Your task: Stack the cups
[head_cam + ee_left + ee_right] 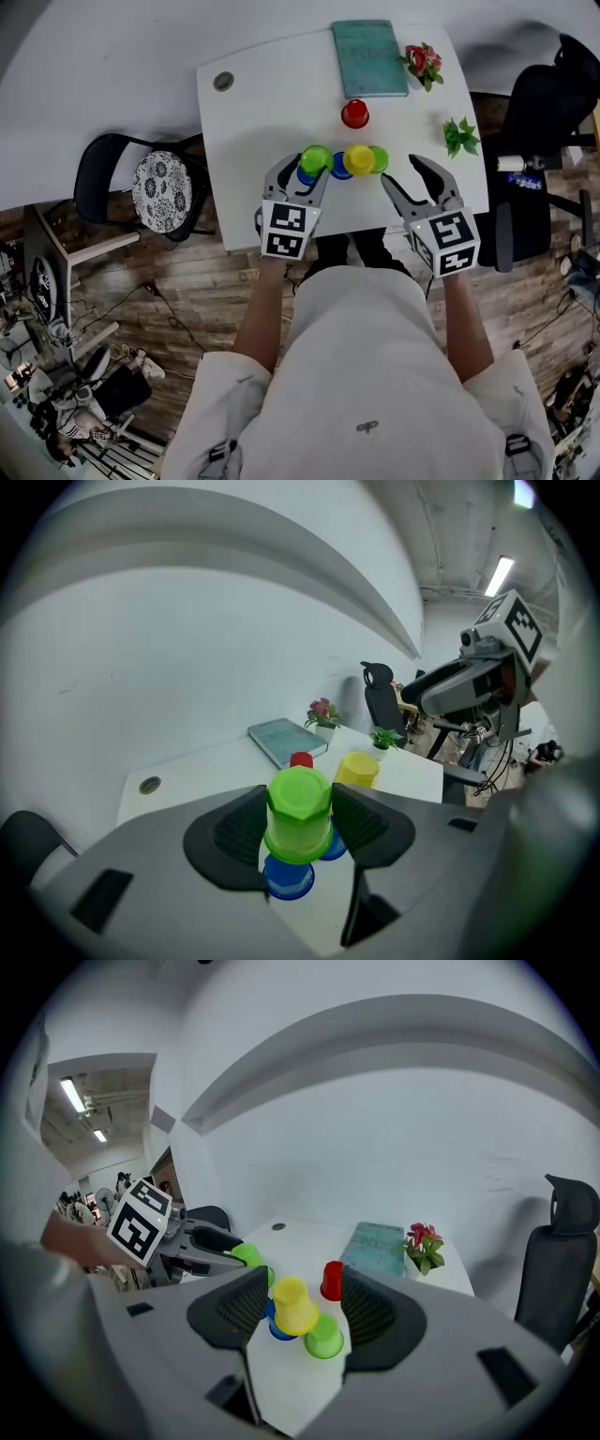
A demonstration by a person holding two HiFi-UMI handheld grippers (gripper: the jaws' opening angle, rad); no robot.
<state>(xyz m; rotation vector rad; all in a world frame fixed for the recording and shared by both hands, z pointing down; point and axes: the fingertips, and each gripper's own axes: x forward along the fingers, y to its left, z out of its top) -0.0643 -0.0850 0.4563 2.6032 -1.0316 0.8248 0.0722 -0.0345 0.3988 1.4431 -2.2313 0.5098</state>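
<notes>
My left gripper (304, 175) (298, 825) is shut on an upturned light green cup (316, 158) (298, 813), its pads against both sides. That cup sits over an upturned blue cup (305, 175) (288, 879); I cannot tell whether they touch. Just to the right, a yellow cup (359, 158) (292, 1304) sits on a second blue cup (340, 171) (277, 1328), with another green cup (379, 158) (324, 1337) beside it. A red cup (354, 113) (332, 1281) stands further back. My right gripper (404, 177) (300, 1290) is open near the table's front right, nothing between its fingers.
A teal book (369, 57) lies at the back of the white table (262, 94), next to a pink-flowered plant (424, 62). A small green plant (460, 137) stands at the right edge. A black office chair (539, 141) is to the right, a cushioned chair (155, 187) to the left.
</notes>
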